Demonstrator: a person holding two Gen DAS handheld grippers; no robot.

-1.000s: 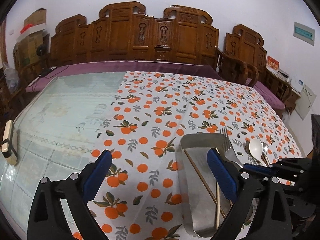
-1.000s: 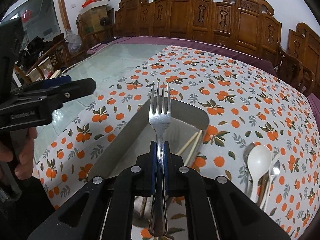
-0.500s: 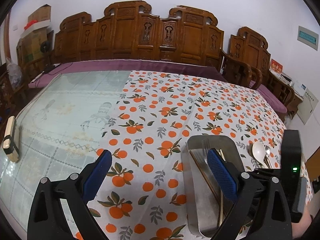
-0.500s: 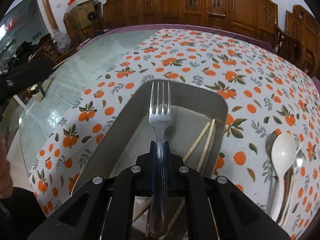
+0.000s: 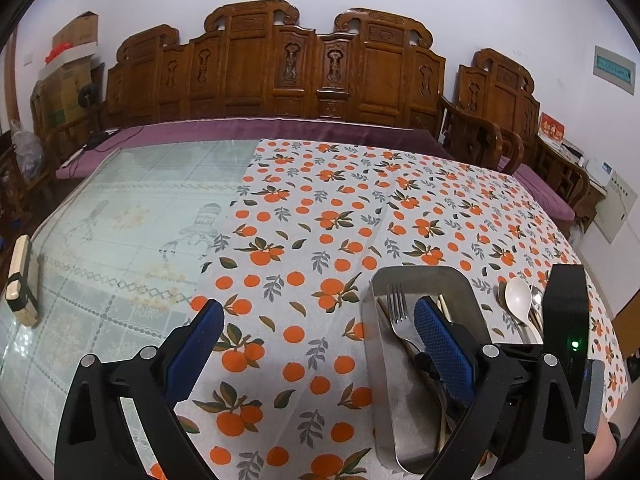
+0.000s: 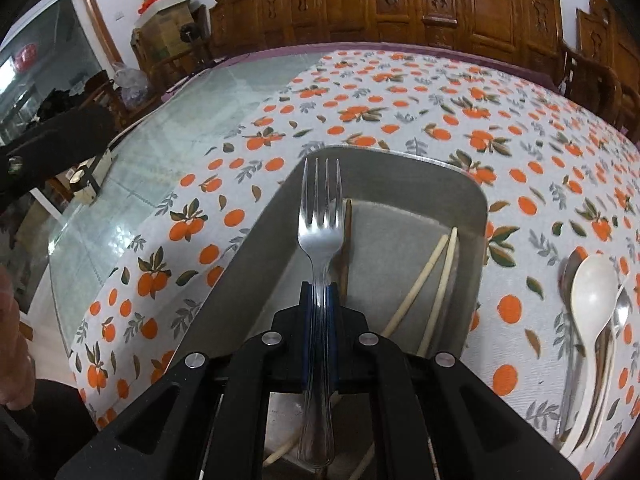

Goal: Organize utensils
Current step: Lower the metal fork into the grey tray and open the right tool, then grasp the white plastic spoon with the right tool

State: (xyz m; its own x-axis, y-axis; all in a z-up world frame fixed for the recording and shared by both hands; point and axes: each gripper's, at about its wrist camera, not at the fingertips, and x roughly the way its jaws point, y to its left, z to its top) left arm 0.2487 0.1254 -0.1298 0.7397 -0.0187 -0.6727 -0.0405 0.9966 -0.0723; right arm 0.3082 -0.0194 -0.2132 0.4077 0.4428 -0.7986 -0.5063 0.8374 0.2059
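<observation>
- The right gripper [image 6: 320, 300] is pinching a metal fork [image 6: 320, 236] by its neck, blue pads pressed on both sides; the jaws have just been easing slightly apart, yet the fork is sitting between them, tines pointing away.
- The fork is hanging over the steel tray [image 6: 460, 184], above the tray's left half, its tines near the tray's far rim.
- Inside the tray, a pair of pale chopsticks [image 6: 432, 276] is lying to the right of the fork, and a darker stick [image 6: 346, 248] is lying just beside it; whether the fork's handle is touching the tray floor is hard to tell.
- A white spoon [image 6: 592, 288] is resting on the orange-print tablecloth [image 6: 360, 92] right of the tray, overlapping metal spoons [image 6: 622, 308].
- The left gripper [image 5: 316, 332] is hovering with its jaws spread wide and holding nothing, left of the tray over the tablecloth.
- From the left wrist view, the fork [image 5: 400, 312] is showing inside the tray [image 5: 400, 400].
</observation>
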